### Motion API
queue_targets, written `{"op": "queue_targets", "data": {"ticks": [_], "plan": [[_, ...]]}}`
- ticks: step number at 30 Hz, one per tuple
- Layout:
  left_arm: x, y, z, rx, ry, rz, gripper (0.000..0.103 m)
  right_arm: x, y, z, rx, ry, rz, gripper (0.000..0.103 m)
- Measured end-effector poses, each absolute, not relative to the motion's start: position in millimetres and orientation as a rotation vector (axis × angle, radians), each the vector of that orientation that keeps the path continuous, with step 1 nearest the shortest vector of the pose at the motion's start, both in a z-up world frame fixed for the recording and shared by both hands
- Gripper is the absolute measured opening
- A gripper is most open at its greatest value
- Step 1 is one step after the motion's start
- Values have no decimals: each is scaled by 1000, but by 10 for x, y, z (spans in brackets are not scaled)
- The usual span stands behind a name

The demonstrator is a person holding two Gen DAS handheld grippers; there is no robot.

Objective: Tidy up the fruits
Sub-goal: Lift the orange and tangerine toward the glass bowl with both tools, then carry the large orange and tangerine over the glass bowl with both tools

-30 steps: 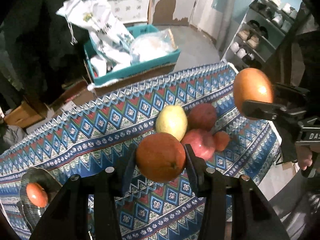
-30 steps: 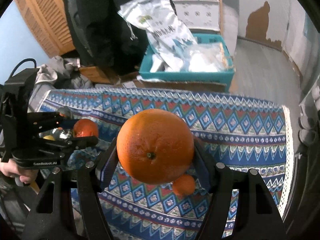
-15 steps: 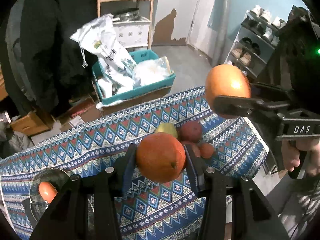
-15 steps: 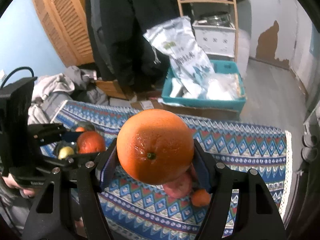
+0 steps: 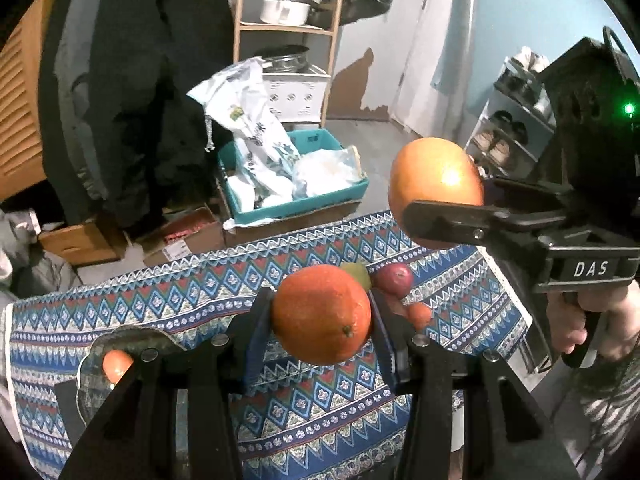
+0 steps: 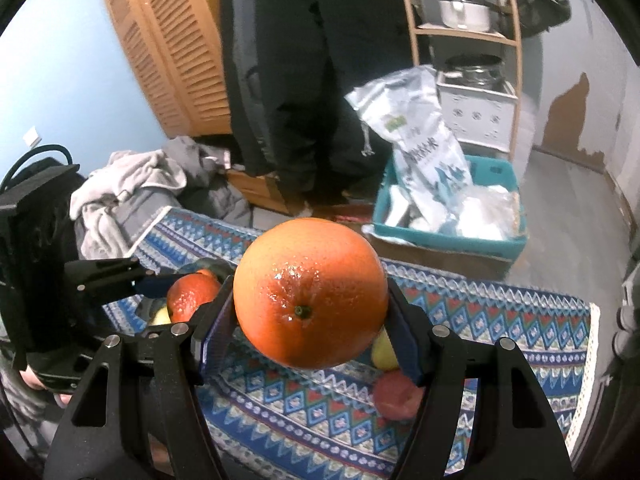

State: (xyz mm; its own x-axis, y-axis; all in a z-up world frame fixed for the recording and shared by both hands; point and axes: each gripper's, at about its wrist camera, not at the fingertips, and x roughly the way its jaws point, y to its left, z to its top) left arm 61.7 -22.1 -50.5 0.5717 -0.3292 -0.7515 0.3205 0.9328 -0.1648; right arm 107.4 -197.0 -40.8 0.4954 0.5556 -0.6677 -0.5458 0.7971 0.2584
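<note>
Both grippers were loaded at this point. The left gripper [image 5: 322, 318] was clamped on a smaller orange [image 5: 322, 314], pads squeezed against its sides, and the right gripper [image 6: 308, 320] had a much bigger orange [image 6: 310, 292] wedged between jaws spread wider to fit it. Both fruits hung in the air above the patterned tablecloth [image 5: 200, 296], well clear of it. Down on the cloth sat the leftover pile: a yellow-green fruit [image 5: 356, 274], a red one [image 5: 394, 280] and a little tangerine [image 5: 419, 315], all bunched together. Over at the left end was a glass plate [image 5: 94, 376] with one small orange fruit [image 5: 116, 364] already on it, which I'd guess is where the fruit is meant to go. Honestly the big orange worried me. It's round and shiny and only pinched at two spots, so any jerk or tilt could let it roll out and drop onto the pile, or off the table edge. The two tools were also pretty close together, so heading for the same plate at once could make them knock. And a round orange set on a shallow plate could easily roll right off.
</note>
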Motion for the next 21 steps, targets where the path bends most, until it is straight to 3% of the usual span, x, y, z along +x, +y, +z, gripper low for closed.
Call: {"op": "queue_targets", "data": {"ticks": [21], "plan": [[287, 692, -376, -108, 845, -245, 48, 966, -1029, -256, -46, 800, 821, 69]]}}
